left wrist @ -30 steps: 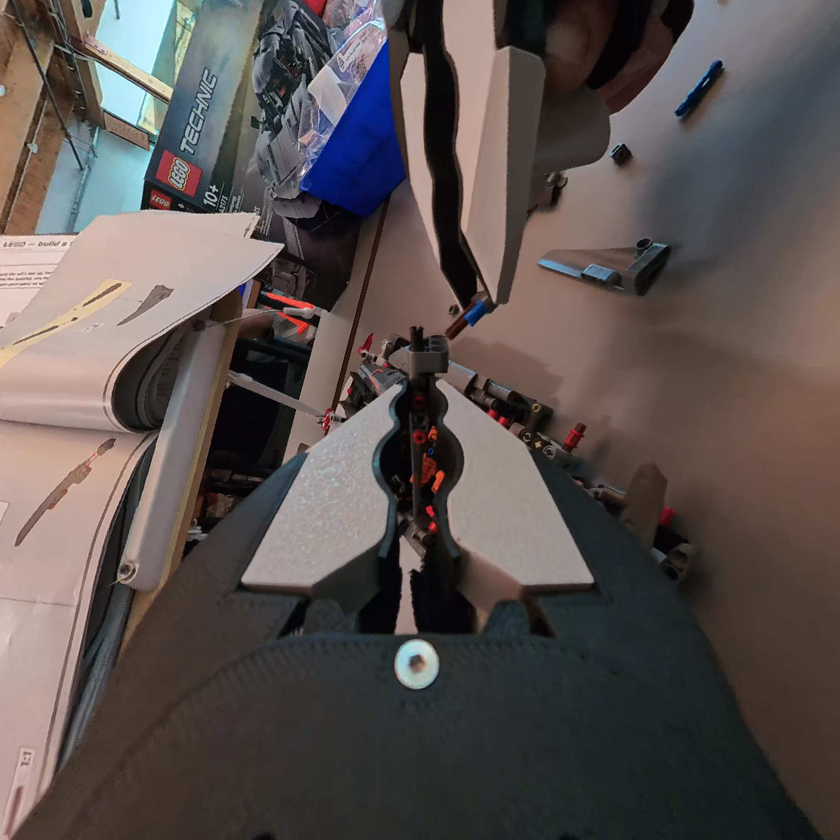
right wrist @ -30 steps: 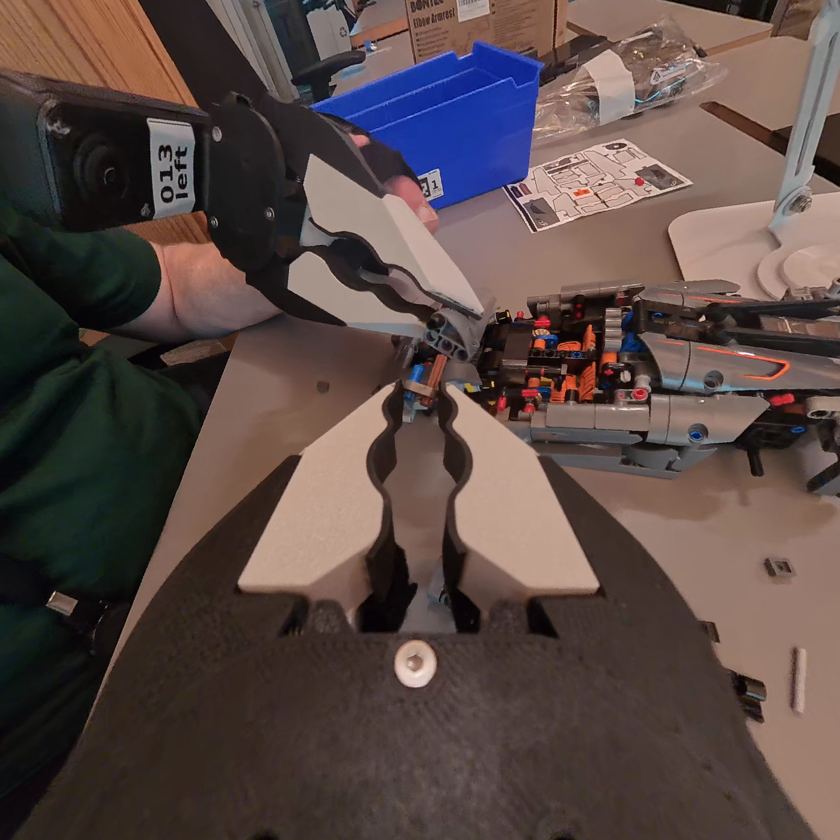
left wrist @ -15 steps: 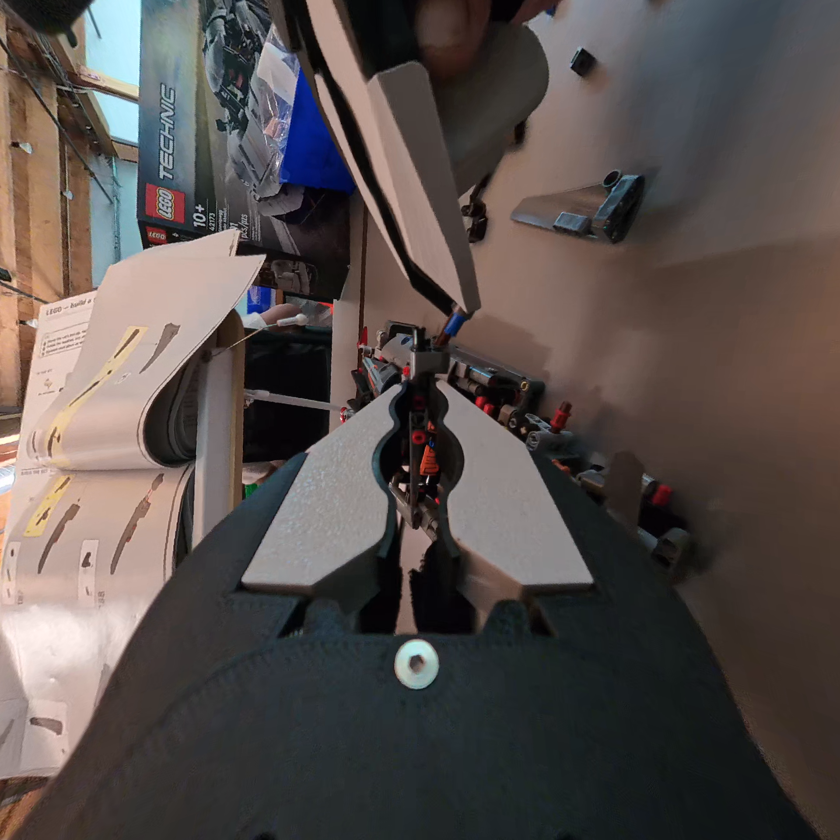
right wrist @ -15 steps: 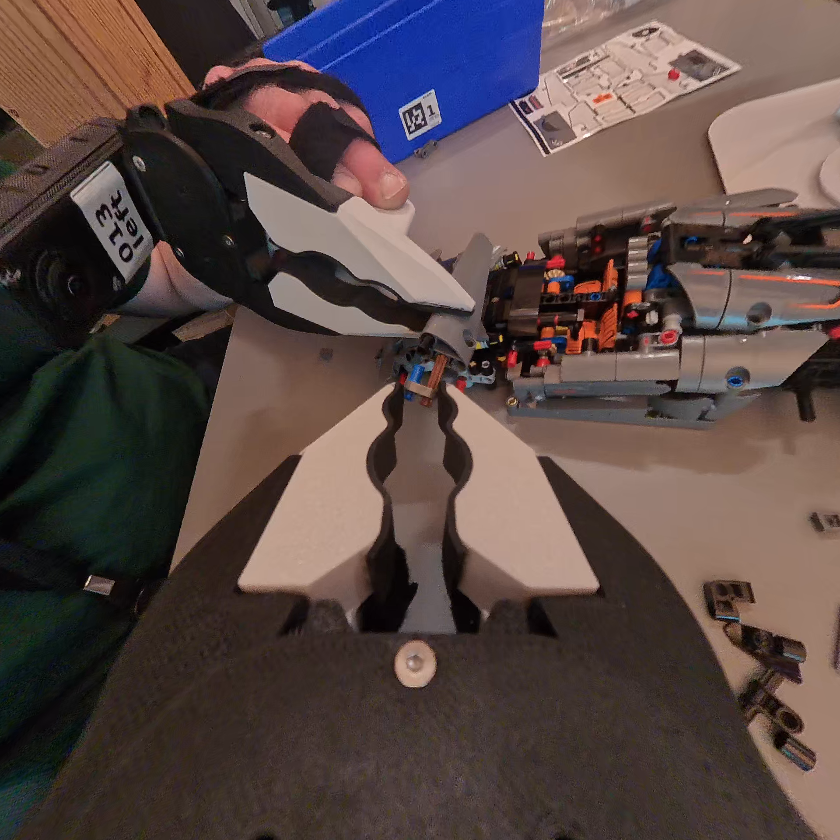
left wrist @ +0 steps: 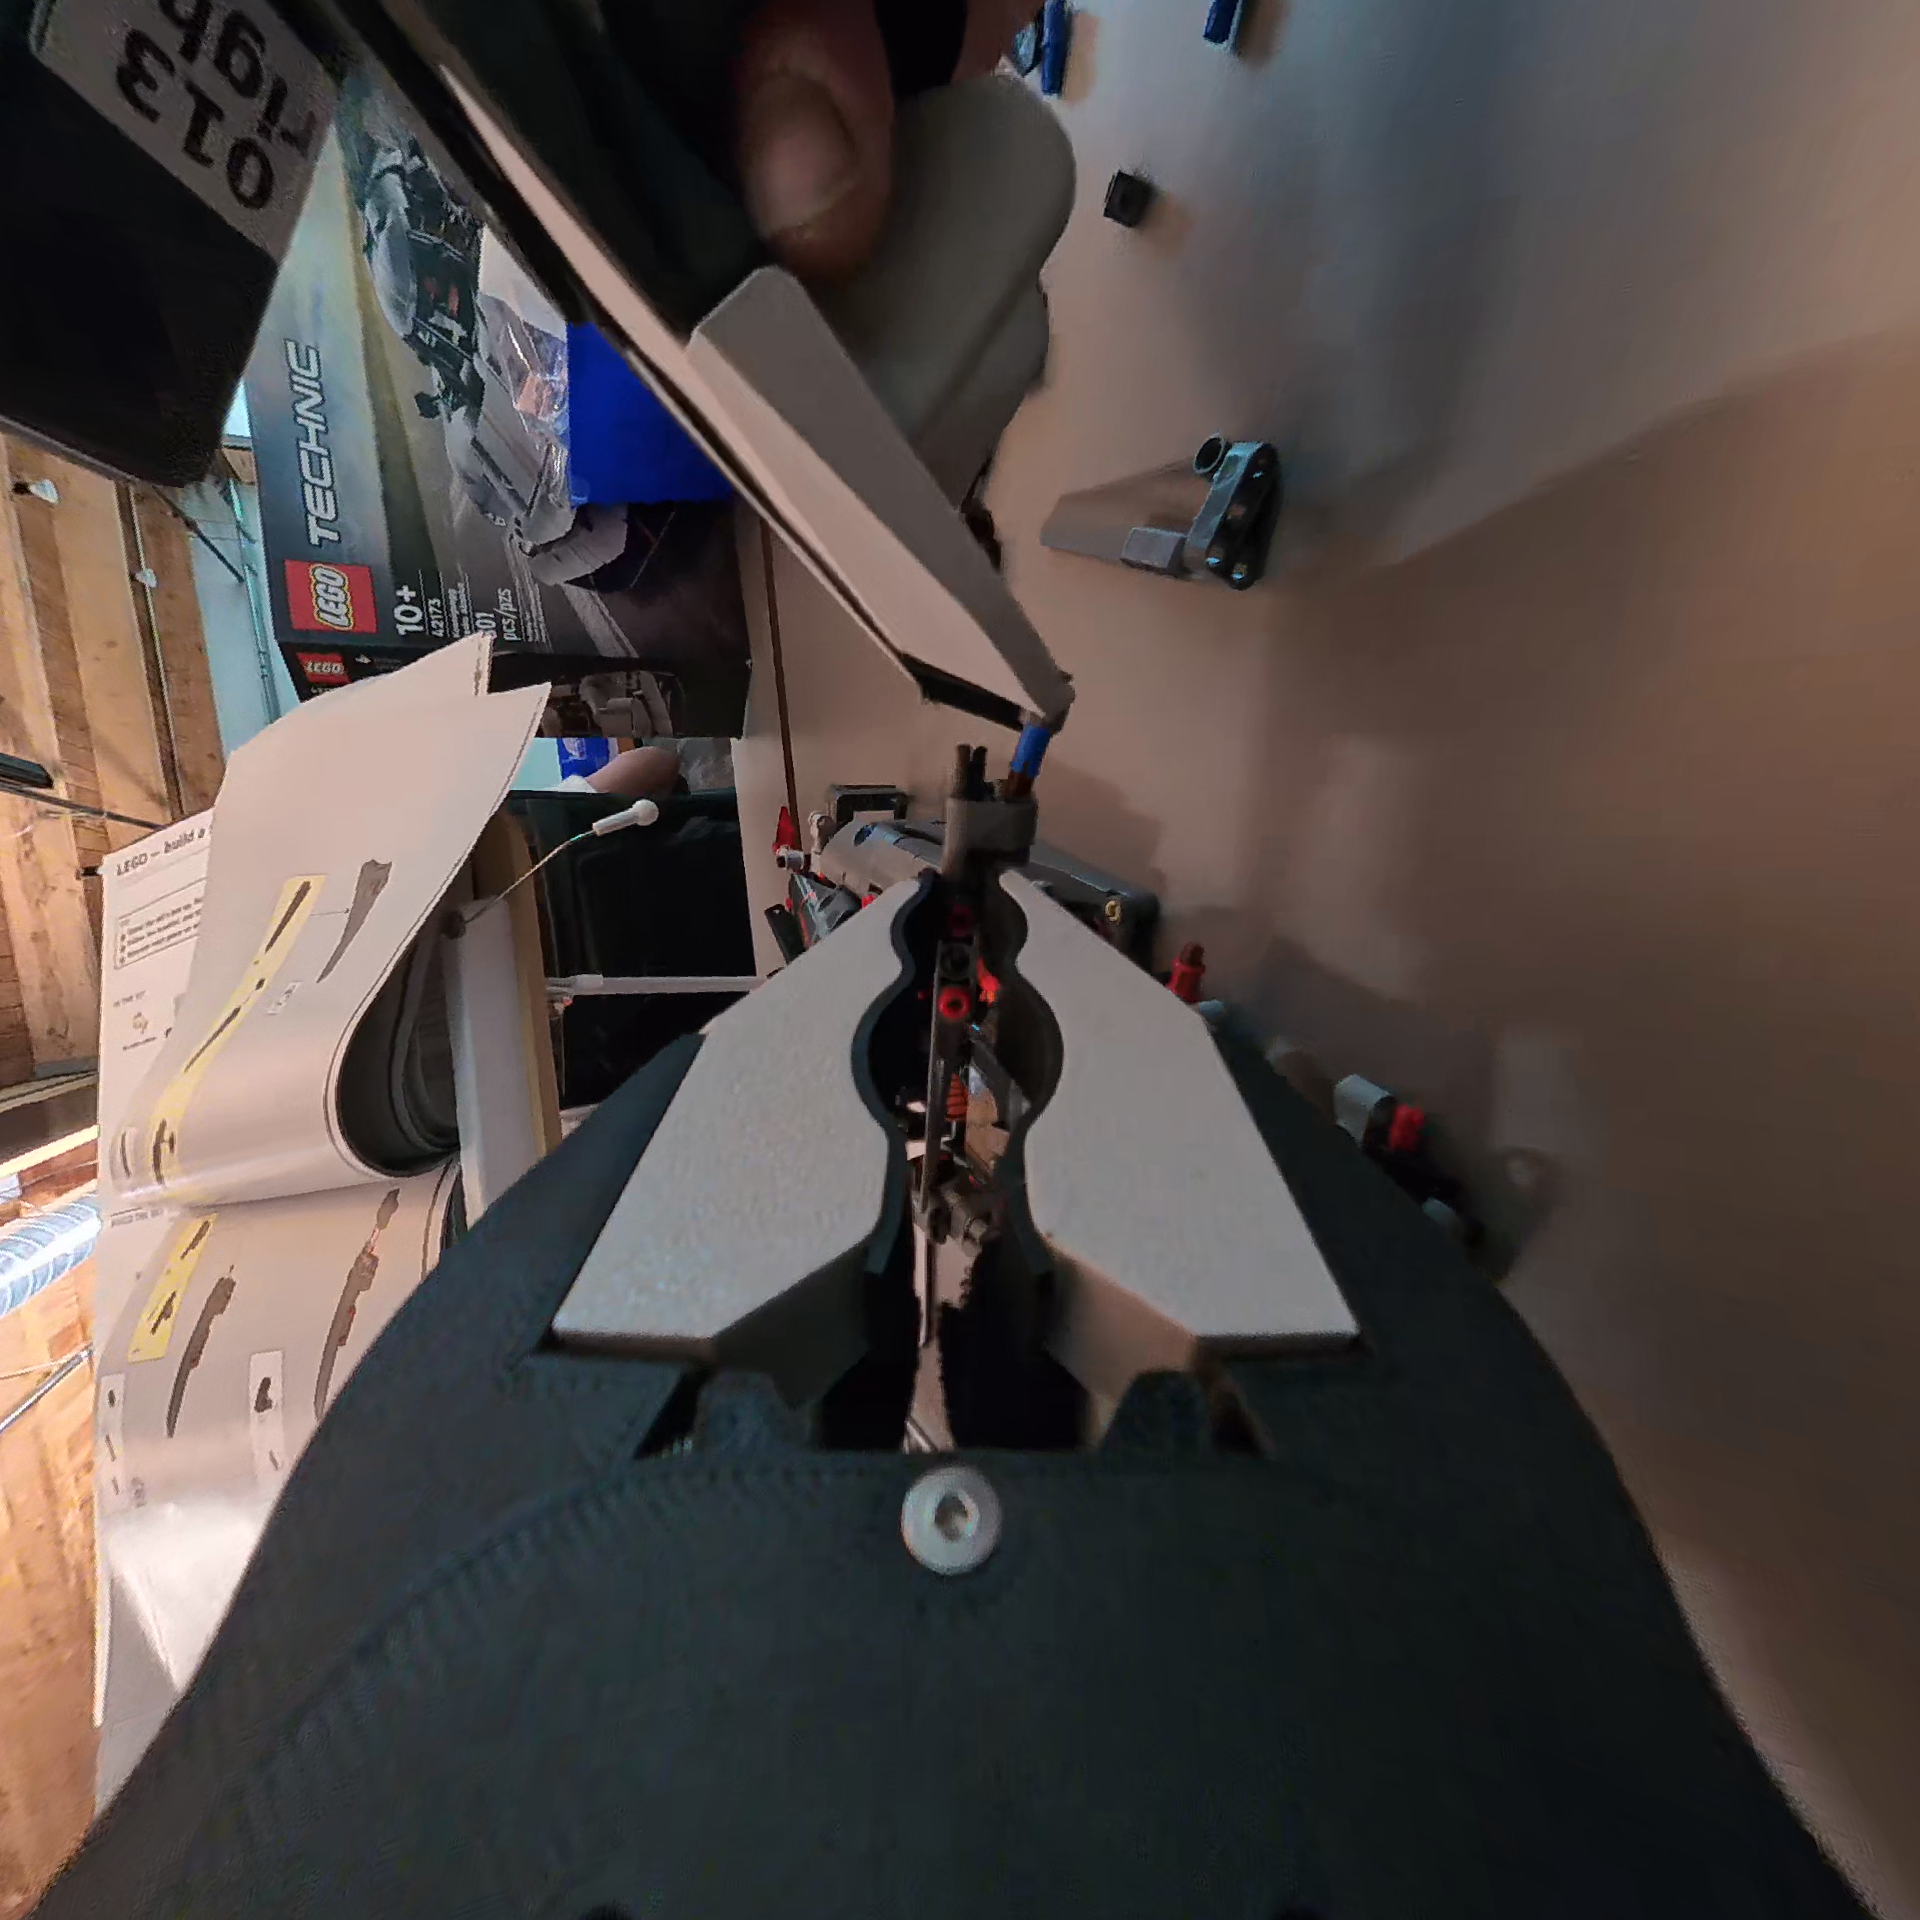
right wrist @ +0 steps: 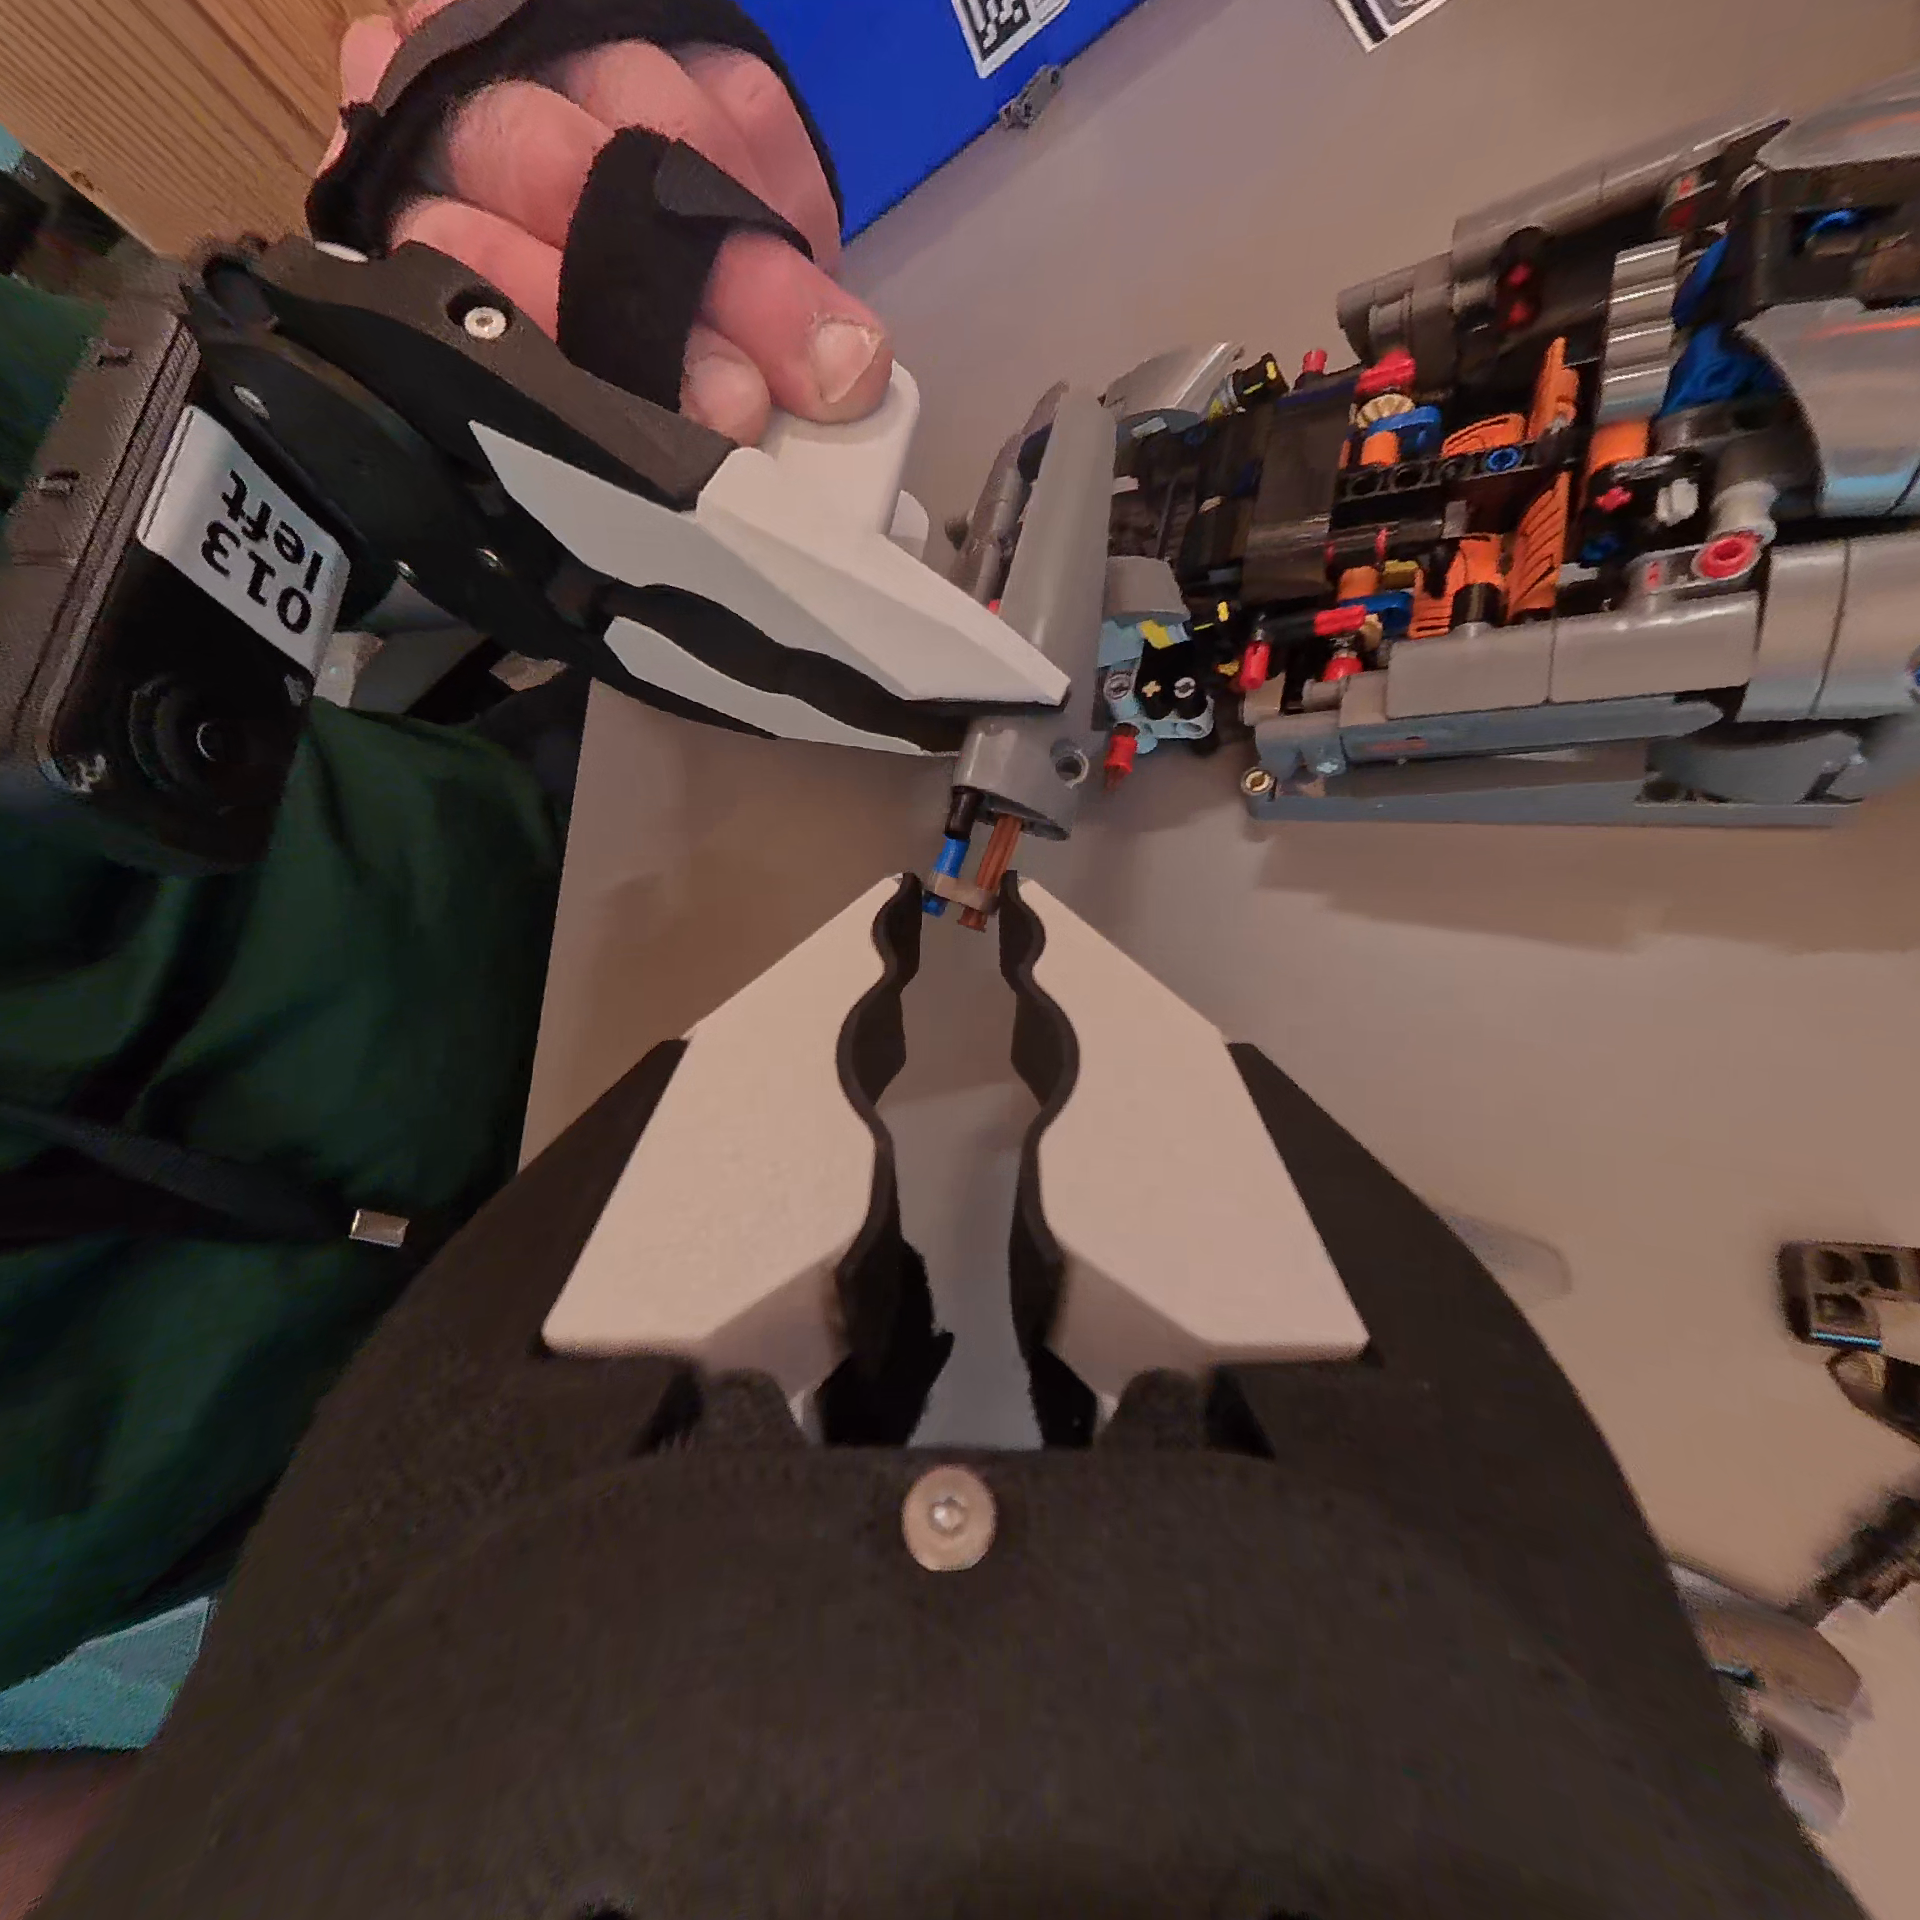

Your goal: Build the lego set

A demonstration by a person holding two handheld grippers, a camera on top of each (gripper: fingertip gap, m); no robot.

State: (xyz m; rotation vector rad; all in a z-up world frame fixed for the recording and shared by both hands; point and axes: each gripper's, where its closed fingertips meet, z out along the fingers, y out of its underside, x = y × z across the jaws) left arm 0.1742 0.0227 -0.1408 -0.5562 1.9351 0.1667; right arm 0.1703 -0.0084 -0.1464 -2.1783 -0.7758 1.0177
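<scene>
The left gripper (right wrist: 1023, 717) has its jaws clamped on a grey panel (right wrist: 1044, 582) beside the lego car (right wrist: 1538, 582); the right gripper (right wrist: 961, 894) pinches a small pin piece (right wrist: 961, 888) just below that panel.

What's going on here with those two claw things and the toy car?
A person is building a Lego car with two hand-held claws. The left claw grips a grey panel at the car's end. The right claw pinches a small piece with blue and brown pins, held at the panel's lower end. Loose parts lie on the table.
</scene>
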